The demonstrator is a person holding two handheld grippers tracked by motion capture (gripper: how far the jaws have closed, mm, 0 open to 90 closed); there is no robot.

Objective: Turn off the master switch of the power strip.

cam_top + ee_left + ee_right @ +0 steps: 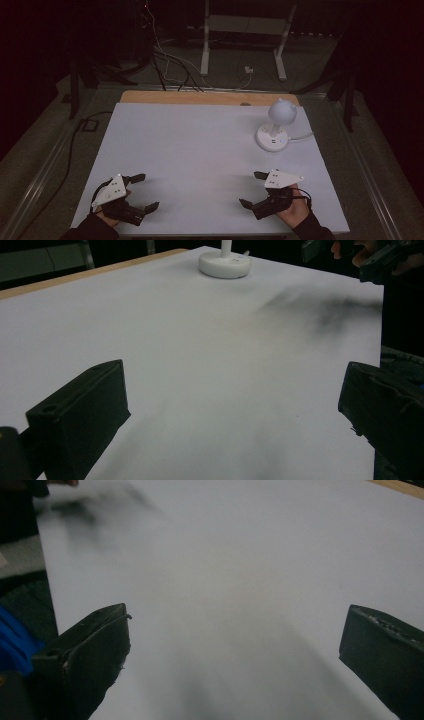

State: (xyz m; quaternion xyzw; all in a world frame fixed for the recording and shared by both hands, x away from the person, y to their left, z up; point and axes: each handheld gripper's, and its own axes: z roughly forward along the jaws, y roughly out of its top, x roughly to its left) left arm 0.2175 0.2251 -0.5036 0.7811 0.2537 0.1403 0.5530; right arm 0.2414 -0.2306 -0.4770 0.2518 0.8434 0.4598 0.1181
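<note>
A white table lamp (276, 125) with a round head stands on a round base at the far right of the white table sheet (200, 150); its base (224, 263) is at the top of the left gripper view. My left gripper (145, 191) rests near the front left edge, open, nothing between its jaws. My right gripper (252, 189) sits near the front right edge, also open and empty. The two point toward each other across bare sheet. In the left gripper view the right gripper (350, 252) appears far off at the top right.
A white cable (300, 137) runs from the lamp base off the right edge. A wooden tabletop strip (200, 97) borders the sheet at the back. Beyond it on the dark floor are cables and a white desk frame (245, 40).
</note>
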